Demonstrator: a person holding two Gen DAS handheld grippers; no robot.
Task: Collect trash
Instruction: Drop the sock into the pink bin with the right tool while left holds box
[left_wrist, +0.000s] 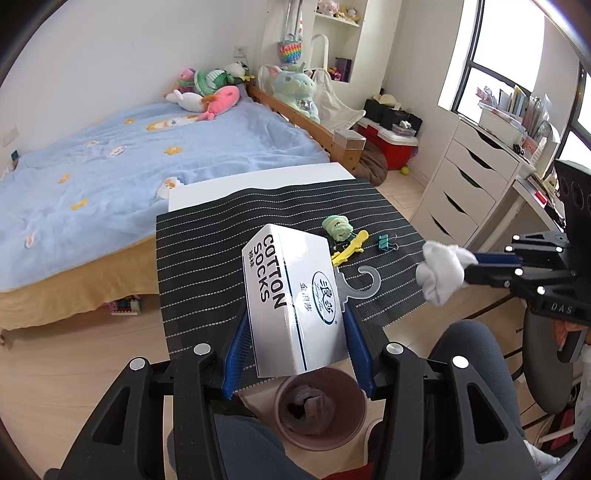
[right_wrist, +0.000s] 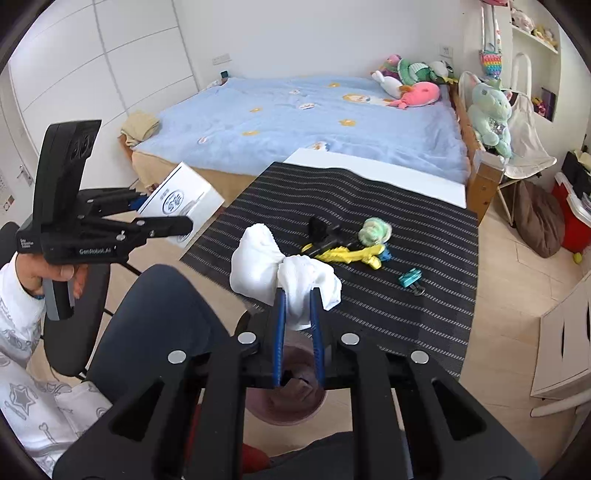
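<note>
My left gripper (left_wrist: 297, 325) is shut on a white "COTTON SOCKS" box (left_wrist: 291, 295) with a clear plastic hook, held tilted above the near edge of the striped mat (left_wrist: 207, 266). Directly below it on the floor stands a pink bin (left_wrist: 317, 441) with crumpled paper inside. My right gripper (right_wrist: 297, 295) is shut on a crumpled white wad (right_wrist: 258, 266), also held over the pink bin (right_wrist: 284, 419). In the left wrist view the right gripper (left_wrist: 471, 267) and its wad (left_wrist: 443, 273) hang at the right. The right wrist view has the left gripper (right_wrist: 164, 214) and box (right_wrist: 181, 206) at the left.
On the mat lie a green fuzzy ball (right_wrist: 375, 230), a yellow clip (right_wrist: 351, 254), a black item (right_wrist: 325, 230) and a teal binder clip (right_wrist: 410, 277). A person's knees (right_wrist: 162, 317) flank the bin. A bed (left_wrist: 110, 166) lies behind the table and white drawers (left_wrist: 469, 184) stand at the right.
</note>
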